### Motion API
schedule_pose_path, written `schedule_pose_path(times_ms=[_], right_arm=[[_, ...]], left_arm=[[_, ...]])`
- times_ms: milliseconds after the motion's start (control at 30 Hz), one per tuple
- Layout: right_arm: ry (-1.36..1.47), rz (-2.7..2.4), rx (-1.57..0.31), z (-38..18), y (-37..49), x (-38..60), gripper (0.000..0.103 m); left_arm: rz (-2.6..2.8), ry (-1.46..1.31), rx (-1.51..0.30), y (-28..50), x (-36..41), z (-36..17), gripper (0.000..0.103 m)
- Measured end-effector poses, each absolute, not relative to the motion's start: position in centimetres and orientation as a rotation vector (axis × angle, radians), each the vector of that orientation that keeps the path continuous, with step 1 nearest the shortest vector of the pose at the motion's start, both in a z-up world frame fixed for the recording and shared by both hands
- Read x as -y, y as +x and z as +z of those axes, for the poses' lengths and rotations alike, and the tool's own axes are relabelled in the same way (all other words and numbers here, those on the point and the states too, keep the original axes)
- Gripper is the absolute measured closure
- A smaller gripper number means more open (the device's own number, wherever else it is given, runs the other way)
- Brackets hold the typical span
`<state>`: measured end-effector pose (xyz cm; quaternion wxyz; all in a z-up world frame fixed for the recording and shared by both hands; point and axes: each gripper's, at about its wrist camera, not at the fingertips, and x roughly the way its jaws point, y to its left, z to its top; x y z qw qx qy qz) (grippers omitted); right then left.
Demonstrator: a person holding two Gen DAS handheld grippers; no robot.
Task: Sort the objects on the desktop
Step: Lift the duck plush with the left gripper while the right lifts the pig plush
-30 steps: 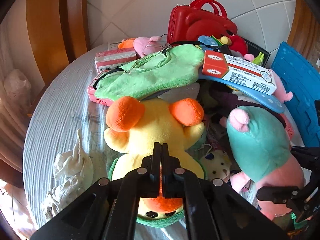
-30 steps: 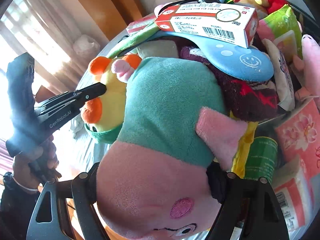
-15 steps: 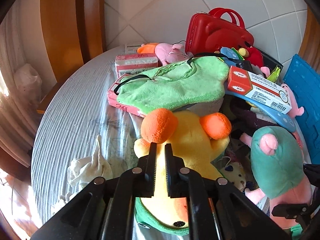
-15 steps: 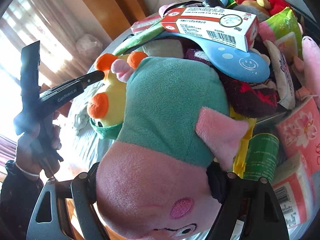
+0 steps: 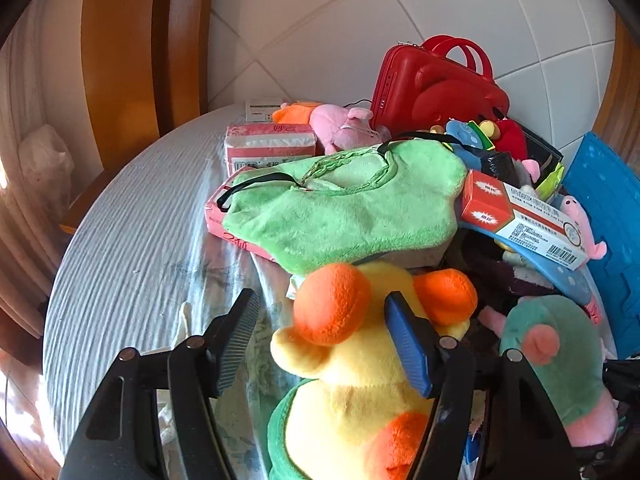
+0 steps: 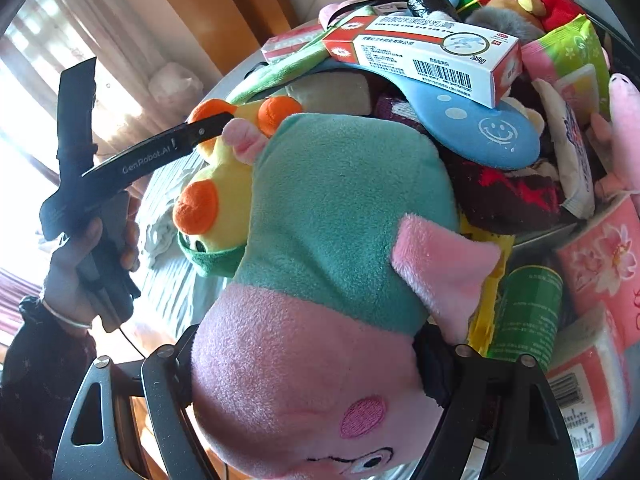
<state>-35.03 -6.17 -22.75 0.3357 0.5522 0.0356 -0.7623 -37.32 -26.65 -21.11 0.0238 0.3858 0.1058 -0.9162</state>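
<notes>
A yellow duck plush (image 5: 352, 368) with orange feet lies on the grey tablecloth (image 5: 132, 248), belly up, in the left wrist view. My left gripper (image 5: 320, 320) is open, its fingers astride one orange foot. My right gripper (image 6: 308, 364) is shut on a pink pig plush in a teal dress (image 6: 320, 260), which fills the right wrist view. The pig plush also shows in the left wrist view (image 5: 556, 360). The duck plush (image 6: 216, 184) and a finger of the left gripper (image 6: 172, 148) show beside the pig.
A heap fills the right: a green plush cloth (image 5: 348, 208), a medicine box (image 5: 524, 220), a red case (image 5: 436, 84), pink tissue packs (image 5: 268, 148), a blue mat (image 5: 608, 240), a green can (image 6: 524, 312). A crumpled white cloth (image 5: 180, 344) lies under the left finger.
My left gripper has opened from shut and moved forward and up along the duck toward its feet. My right gripper keeps holding the pig plush in place.
</notes>
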Motion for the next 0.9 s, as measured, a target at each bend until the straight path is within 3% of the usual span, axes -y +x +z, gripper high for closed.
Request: schedule_pose_path(times_ms=[67,133,333,533,900], right_arm=[[1.441,-1.991,-0.098,-22.7,-34.9,5.9,0.021],[1.441,-1.993,-0.099,-22.7,-34.9,5.8,0.021],[1.429,-2.002,-0.085,-22.3,-34.9,5.6,0.021],[1.379,-2.019,-0.060,-21.1,-34.0,4.7,0.021],[1.186,-2.128,0.026,-15.4,-32.2,1.2,0.021]], left_arm=[[-2.867,1.221,-0.339,-37.9,26.2,-21.2,0.069],[-2.869,1.247,-0.327,-38.1,25.7,-21.4,0.074],[-2.905,1.198,-0.334,-37.5,25.3,-20.0,0.079],[-2.969,1.161,-0.168,-36.4,22.6,-17.7,0.080],[-3.063,1.022,-0.060,-34.6,19.8,-12.4,0.080]])
